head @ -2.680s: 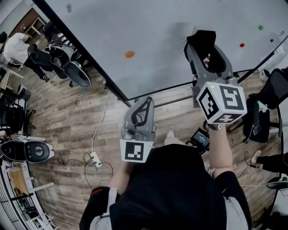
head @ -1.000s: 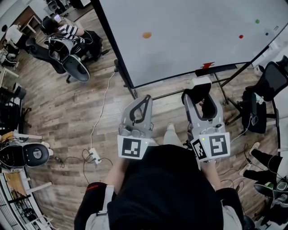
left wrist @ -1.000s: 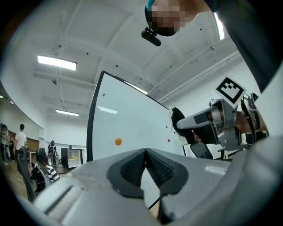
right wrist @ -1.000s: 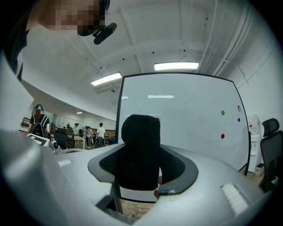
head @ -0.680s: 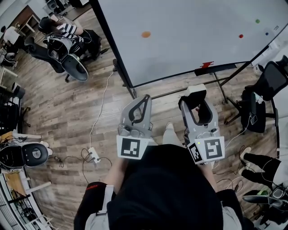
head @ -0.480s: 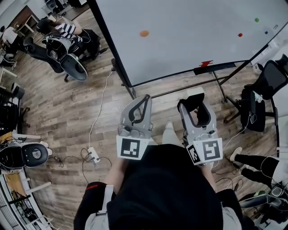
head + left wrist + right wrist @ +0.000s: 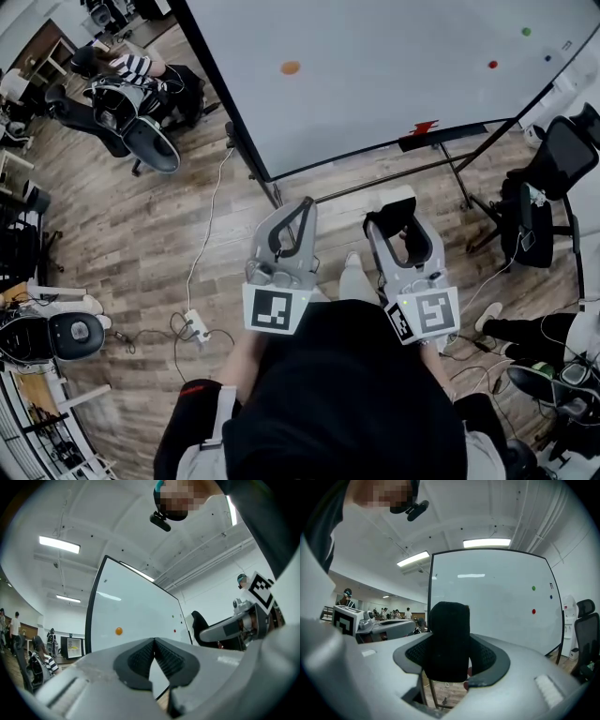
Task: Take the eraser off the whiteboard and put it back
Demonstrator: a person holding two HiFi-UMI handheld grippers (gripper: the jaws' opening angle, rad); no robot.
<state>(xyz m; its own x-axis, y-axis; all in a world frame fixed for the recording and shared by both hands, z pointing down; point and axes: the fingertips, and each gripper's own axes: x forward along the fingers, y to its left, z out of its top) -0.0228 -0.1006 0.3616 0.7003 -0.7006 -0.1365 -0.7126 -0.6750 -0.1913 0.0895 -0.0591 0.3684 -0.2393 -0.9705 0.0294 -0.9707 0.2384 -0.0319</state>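
Observation:
The eraser (image 7: 449,637), black felt with a pale back, stands upright between the jaws of my right gripper (image 7: 395,208), which is shut on it. In the head view the eraser (image 7: 394,199) shows as a pale block at the jaw tips, held low in front of the body and well short of the whiteboard (image 7: 375,66). The board's tray (image 7: 441,138) carries a small red thing (image 7: 427,127). My left gripper (image 7: 304,206) is beside the right one, shut with nothing in it; its pads (image 7: 140,656) meet in the left gripper view.
Orange (image 7: 291,67), red (image 7: 492,65), green (image 7: 525,31) and blue (image 7: 547,58) magnets dot the board. A black chair (image 7: 544,192) stands right, office chairs and a seated person (image 7: 131,70) at upper left. A power strip (image 7: 196,327) with cable lies on the wood floor.
The right gripper, with the eraser in it, has come down and back from the whiteboard to beside the left gripper. The left gripper has stayed put.

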